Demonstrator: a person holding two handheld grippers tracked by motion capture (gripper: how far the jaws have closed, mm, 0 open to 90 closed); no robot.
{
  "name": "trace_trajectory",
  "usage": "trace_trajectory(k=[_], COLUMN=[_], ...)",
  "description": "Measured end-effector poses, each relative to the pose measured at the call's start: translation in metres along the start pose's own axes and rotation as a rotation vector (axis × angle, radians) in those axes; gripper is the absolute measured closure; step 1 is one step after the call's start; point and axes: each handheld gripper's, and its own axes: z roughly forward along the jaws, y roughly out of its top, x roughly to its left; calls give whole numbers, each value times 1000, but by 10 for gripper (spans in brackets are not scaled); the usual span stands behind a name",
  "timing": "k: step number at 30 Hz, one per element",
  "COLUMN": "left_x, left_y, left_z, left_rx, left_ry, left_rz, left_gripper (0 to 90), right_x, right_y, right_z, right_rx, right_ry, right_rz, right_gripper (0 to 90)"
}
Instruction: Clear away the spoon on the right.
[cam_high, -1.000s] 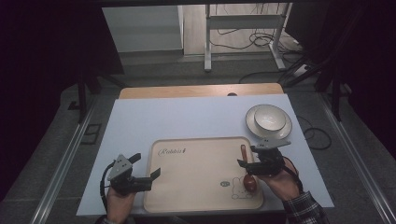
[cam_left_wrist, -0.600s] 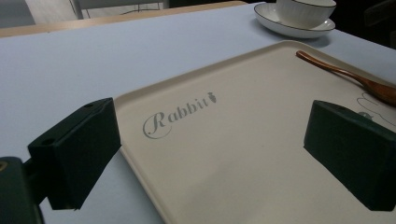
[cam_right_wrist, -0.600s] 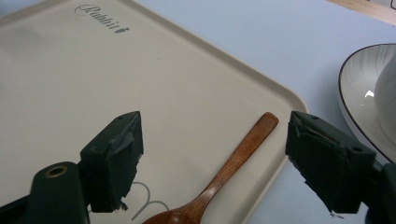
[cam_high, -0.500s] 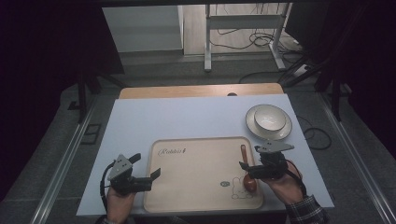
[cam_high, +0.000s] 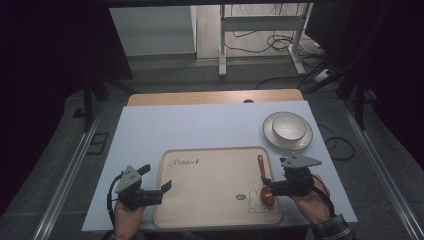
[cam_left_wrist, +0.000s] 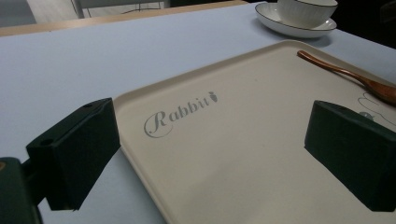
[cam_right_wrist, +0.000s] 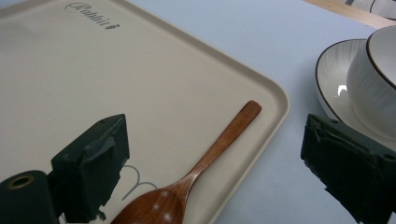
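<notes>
We had the wooden spoon (cam_high: 263, 181) lying flat on the cream tray (cam_high: 210, 200), along its right edge, bowl end toward us and handle pointing to about 12 o'clock in the high view, tipped slightly to 11. Right gripper (cam_high: 270, 184) sat just beside the spoon bowl at its 3 o'clock; its jaws had just been opening and stood wide apart, nothing pressed between the pads. In the right gripper view the spoon (cam_right_wrist: 196, 177) ran up from 6 o'clock to roughly 1 o'clock between the two jaws, touching neither as far as we could tell. Left gripper (cam_high: 162, 187) hovered at the tray's left rim, jaws apart and empty; from its view the spoon (cam_left_wrist: 355, 77) was far off at 2 o'clock. So the right hand was clearly the nearer one, the left well apart across the tray. White bowl on its saucer (cam_high: 287, 131) stood off the tray on the light tabletop (cam_high: 200, 125), at about 1 o'clock from the right gripper, near the spoon's handle tip. Our read: the spoon looked freshly set down, and any regrip would have to close across the long axis, not along it.
</notes>
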Motion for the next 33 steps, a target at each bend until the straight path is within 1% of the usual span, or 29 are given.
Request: trace_trajectory(k=[8, 16, 24, 31, 33], left_x=[0, 0, 0, 0, 0], left_y=[0, 0, 0, 0, 0], left_z=[0, 0, 0, 0, 0], left_rx=[2, 3, 4, 4, 4], left_ry=[2, 2, 4, 5, 5], left_rz=[-1, 0, 0, 0, 0], left_gripper=[28, 26, 26, 26, 26], right_x=[0, 0, -3, -5, -5], right_y=[-5, -8, -12, -17, -18], right_z=[-6, -11, -19, -23, -25], right_rx=[-11, -24, -39, -34, -36], right_ry=[-10, -10, -24, -29, -29], right_rz=[-13, -12, -24, -19, -10], right_gripper=[54, 29, 10, 10, 9])
